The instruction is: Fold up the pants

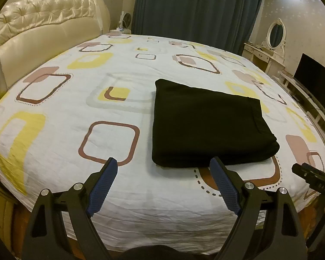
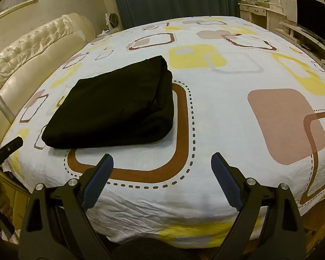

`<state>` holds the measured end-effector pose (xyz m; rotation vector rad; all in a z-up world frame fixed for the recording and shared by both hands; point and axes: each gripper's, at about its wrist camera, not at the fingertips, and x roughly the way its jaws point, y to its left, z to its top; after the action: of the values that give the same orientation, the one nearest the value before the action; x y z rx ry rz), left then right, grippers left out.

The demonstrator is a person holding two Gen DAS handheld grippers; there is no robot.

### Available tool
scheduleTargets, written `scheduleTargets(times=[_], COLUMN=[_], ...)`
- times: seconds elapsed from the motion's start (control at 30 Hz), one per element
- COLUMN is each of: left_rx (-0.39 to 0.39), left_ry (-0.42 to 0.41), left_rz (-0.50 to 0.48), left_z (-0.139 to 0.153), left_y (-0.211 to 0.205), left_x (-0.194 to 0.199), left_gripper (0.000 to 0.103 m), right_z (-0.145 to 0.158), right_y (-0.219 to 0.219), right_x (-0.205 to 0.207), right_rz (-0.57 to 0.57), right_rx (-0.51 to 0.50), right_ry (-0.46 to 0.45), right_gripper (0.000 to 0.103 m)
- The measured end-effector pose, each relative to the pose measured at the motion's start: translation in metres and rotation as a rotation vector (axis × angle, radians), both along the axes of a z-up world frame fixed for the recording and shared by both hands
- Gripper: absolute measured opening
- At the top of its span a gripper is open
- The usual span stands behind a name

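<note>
The black pants (image 1: 208, 125) lie folded into a thick rectangle on the patterned bedsheet (image 1: 75, 108). In the right wrist view the pants (image 2: 114, 106) sit left of centre. My left gripper (image 1: 163, 164) is open and empty, held just before the near edge of the pants. My right gripper (image 2: 162, 159) is open and empty, over the sheet to the right of the pants and apart from them. A tip of the right gripper shows at the right edge of the left wrist view (image 1: 309, 173). A tip of the left gripper shows at the left edge of the right wrist view (image 2: 8, 148).
A cream tufted headboard (image 1: 45, 28) stands at the left. Dark curtains (image 1: 197, 10) hang behind the bed. A white dresser with an oval mirror (image 1: 275, 34) and a TV (image 1: 316, 86) stand at the right. The bed's near edge (image 1: 162, 234) is just below the grippers.
</note>
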<state>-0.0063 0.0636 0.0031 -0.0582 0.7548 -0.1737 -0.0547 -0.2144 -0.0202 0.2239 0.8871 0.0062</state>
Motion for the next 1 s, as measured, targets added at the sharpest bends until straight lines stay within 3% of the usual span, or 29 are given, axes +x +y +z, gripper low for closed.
scheduleTargets(times=[1.0], left_rx=[0.032], left_ry=[-0.022], left_rz=[0.018], left_z=[0.0025], left_y=[-0.0046], left_x=[-0.0026], left_gripper=[0.086], right_z=[-0.0074], right_y=[-0.0007], right_x=[0.0001], right_rz=[0.005], right_rx=[-0.001], right_ry=[0.007], right_gripper=[0.092])
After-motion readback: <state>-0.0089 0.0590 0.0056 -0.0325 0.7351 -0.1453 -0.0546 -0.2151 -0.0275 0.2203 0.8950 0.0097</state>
